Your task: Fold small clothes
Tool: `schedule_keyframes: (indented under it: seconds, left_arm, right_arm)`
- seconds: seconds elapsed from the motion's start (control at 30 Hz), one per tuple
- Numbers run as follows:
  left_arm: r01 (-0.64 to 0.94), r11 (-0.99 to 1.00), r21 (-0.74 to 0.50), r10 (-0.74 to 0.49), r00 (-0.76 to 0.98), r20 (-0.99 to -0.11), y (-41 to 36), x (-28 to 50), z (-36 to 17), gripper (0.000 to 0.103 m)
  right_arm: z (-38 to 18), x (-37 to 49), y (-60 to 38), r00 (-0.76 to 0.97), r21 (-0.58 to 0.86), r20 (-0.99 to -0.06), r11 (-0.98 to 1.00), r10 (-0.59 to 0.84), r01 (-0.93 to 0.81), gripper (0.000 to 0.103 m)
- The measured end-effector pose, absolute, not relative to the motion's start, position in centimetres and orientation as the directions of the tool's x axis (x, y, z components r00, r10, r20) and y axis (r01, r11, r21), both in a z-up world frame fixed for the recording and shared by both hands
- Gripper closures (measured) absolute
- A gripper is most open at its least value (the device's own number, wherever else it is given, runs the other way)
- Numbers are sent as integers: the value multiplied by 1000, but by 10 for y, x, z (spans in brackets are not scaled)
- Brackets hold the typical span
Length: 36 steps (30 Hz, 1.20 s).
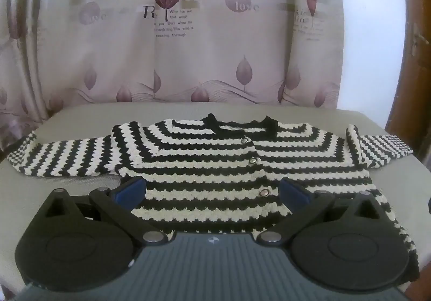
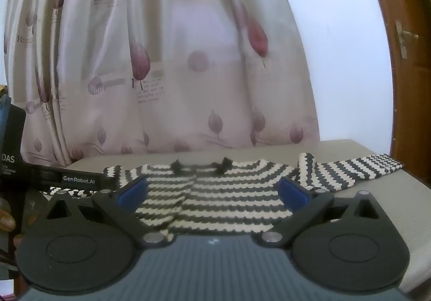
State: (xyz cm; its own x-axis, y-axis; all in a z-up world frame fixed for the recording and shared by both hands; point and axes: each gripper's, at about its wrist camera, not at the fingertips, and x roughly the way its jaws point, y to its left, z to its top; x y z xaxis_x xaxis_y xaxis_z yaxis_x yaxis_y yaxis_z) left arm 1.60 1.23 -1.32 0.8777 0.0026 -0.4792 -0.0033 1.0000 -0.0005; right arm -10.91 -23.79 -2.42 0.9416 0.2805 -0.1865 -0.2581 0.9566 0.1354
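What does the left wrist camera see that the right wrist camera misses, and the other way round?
Only the left wrist view shows the cardigan's three buttons down its front and its sleeve stretched flat to the picture's left.

Only the right wrist view shows the other gripper's black body with printed lettering at the left edge, and a wooden door with its handle more fully.

Both show the striped cardigan lying flat on a grey surface, a leaf-patterned curtain behind, and that camera's own gripper, left or right, open and empty.

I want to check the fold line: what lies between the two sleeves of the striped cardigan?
In the left wrist view, only the cardigan body lies between its sleeves, with three buttons down the middle.
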Motion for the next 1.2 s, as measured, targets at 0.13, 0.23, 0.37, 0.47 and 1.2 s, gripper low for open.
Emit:
schedule_keyframes:
  seconds: [0.13,0.23,0.37,0.47,1.2]
  left_arm:
    - [-3,1000,5,5,879,-476,13,18,-15,0]
    - [-6,1000,12,11,882,-470,15,19,-16,0]
    - [-12,1000,16,18,881,-473,18,24,-18,0]
    - [-15,1000,11,19,876,-483,21,27,-20,0]
    - [-54,999,0,46,852,-522,40,45,-31,0]
  right_arm:
    - [-26,-105,-239,939,130,-196,956,284,-262,0]
    - [-28,-102,-234,937,125,-204,957,285,-264,0]
    - [-28,-96,-234,933,121,-213,955,290,-269,0]
    - [-29,-93,-231,930,119,-222,955,291,-270,0]
    - [-37,-75,-220,904,121,-294,950,310,-287,0]
